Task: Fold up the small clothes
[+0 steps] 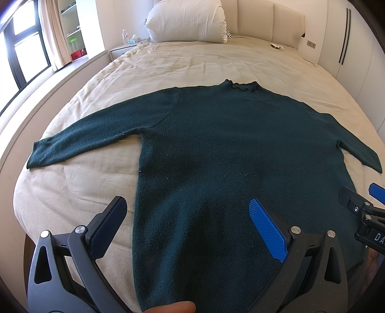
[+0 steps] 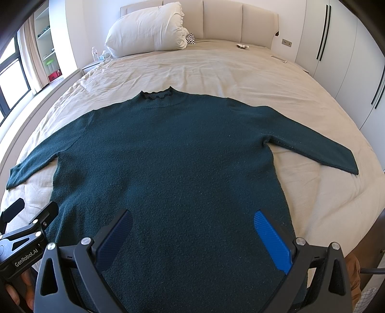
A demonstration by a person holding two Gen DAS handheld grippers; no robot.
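A dark green knit sweater [image 1: 228, 149] [image 2: 168, 156] lies flat on the beige bed, collar toward the headboard and both sleeves spread out sideways. My left gripper [image 1: 187, 209] hovers open over the sweater's lower left edge, one pad above the sheet and the other above the knit. Over the lower right part of the body, my right gripper [image 2: 195, 220] stands open with nothing between its fingers. Each gripper shows at the edge of the other's view: the right gripper [image 1: 361, 199] and the left gripper [image 2: 33, 209].
The beige bed sheet [image 1: 168, 67] [image 2: 228, 72] stretches to a padded headboard. A white pillow [image 1: 187, 20] [image 2: 146, 29] lies at the head. A bedside table holds a water bottle [image 1: 125, 36]. Wardrobe doors [image 2: 336, 48] stand on the right, a window [image 1: 21, 48] on the left.
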